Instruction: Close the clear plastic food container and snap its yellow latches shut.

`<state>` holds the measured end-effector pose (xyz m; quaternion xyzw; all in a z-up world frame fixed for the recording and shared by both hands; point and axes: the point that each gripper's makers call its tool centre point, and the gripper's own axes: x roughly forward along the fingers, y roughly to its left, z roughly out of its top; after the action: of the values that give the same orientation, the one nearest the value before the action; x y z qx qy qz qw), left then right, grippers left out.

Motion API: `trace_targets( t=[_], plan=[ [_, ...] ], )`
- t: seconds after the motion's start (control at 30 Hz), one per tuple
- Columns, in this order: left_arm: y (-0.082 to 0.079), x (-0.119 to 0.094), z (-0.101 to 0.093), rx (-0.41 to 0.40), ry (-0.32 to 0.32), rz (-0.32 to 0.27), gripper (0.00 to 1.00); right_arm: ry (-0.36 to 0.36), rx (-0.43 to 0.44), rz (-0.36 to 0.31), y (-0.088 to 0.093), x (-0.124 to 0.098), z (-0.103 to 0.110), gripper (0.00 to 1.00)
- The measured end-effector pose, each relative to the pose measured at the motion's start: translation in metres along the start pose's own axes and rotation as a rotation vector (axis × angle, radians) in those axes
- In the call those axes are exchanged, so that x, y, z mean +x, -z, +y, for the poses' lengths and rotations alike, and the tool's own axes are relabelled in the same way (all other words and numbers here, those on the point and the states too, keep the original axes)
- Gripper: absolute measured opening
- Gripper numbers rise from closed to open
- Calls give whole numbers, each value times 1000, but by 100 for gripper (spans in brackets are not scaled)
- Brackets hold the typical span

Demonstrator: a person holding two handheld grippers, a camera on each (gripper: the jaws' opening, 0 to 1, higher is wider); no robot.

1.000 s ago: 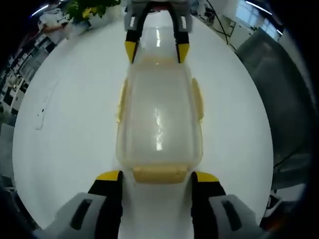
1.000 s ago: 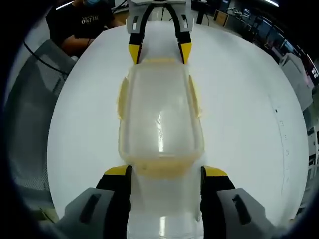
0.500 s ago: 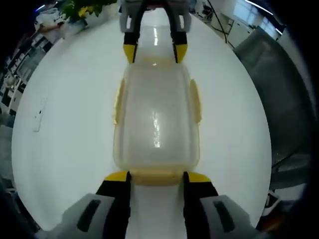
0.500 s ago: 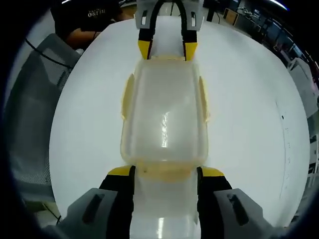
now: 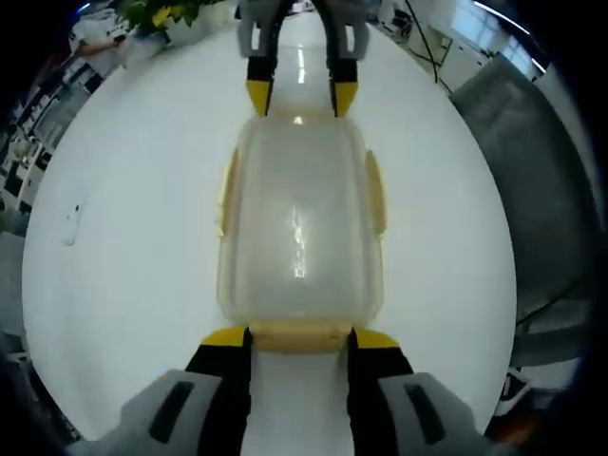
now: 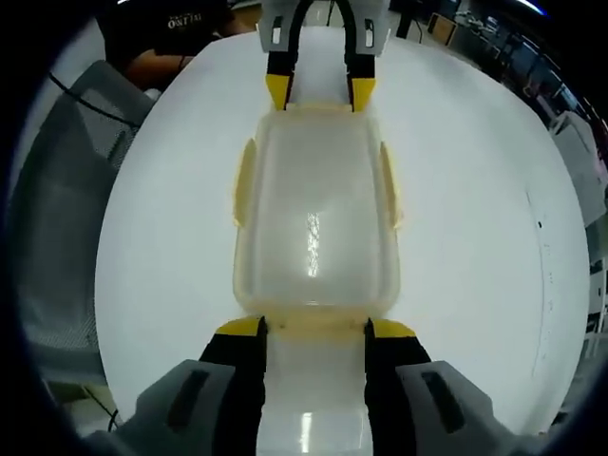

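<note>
The clear plastic container (image 5: 299, 218) (image 6: 313, 218) lies lengthwise on the white table with its lid on. Yellow side latches (image 5: 376, 190) (image 6: 244, 180) stand slightly out from its long sides. In the left gripper view my left gripper (image 5: 300, 338) has its jaws against both sides of the near yellow end latch (image 5: 299, 332). My right gripper (image 5: 299, 95) holds the far end. In the right gripper view my right gripper (image 6: 315, 329) grips its own near end latch (image 6: 313, 321), and the left gripper (image 6: 320, 92) is at the far end.
The round white table (image 5: 123, 237) (image 6: 475, 237) has bare room on both sides of the container. A grey chair (image 5: 532, 142) (image 6: 57, 190) stands beside it. A potted plant (image 5: 161, 14) sits at the far edge. A person in a dark shirt (image 6: 161, 38) sits beyond the table.
Both grippers' jaws have narrowed from flanking the container's ends to pressing on the end latches. The views have shifted slightly with the hands; the container has stayed put.
</note>
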<state>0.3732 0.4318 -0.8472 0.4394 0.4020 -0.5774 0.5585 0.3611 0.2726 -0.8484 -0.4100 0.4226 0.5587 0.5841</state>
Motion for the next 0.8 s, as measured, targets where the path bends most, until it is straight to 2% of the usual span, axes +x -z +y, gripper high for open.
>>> trace_targets(
  t=[0.1,0.3,0.5,0.67,0.8],
  plan=[
    [0,-1,-1,-1,0,-4,34,0,2,-2,1,0,1,38],
    [2,-3,-3,9,0,-28,33,7,10,60,0,0,2,37],
    [3,-7,-9,22,16,-12,33,-6,15,57,-2,-2,9,37],
    [-7,-27,-6,10,9,-70,33,19,18,45,-3,-19,9,37],
    [-19,-37,-6,19,-12,-89,33,57,10,40,-3,-43,10,37]
  ],
)
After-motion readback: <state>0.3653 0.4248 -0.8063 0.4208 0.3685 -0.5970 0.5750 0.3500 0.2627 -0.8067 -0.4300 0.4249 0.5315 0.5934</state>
